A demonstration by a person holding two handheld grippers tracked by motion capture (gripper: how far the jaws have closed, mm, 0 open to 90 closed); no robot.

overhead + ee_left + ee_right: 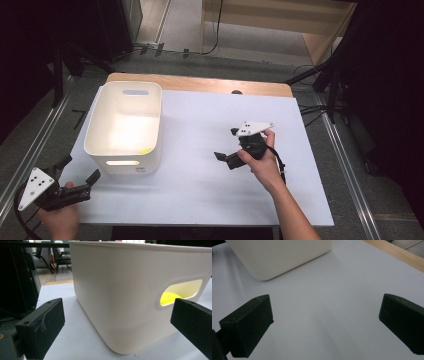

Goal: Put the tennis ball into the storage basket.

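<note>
High view gave us the whole counter [200,190], covered in a white sheet with a strip of bare wood along its far edge. On its left half stood a white bin [95,131], open on top, with a slot handle cut into its near wall and another in its far wall. Inside, at the near right corner of its floor, we saw a small yellow thing [145,150], too little of it in sight for us to name.

The left gripper [79,175] was held by the left hand [61,220] at the near left corner of the counter, just off the bin's near left corner and apart from it. Its fingers were spread wide with nothing between them. In the left gripper view the two black fingers [41,327] framed the bin's rounded corner [120,302], and the yellow thing [170,297] glowed through the slot handle.

The right gripper [225,145] sat in the right hand [262,162] over the middle right of the counter, well apart from the bin and pointing left toward it. Its fingers were also spread, empty. In the right gripper view we saw those fingers [249,322] above bare white sheet, with the bin's lower corner [279,257] at the top left and the wooden edge [397,252] at the top right.
</note>
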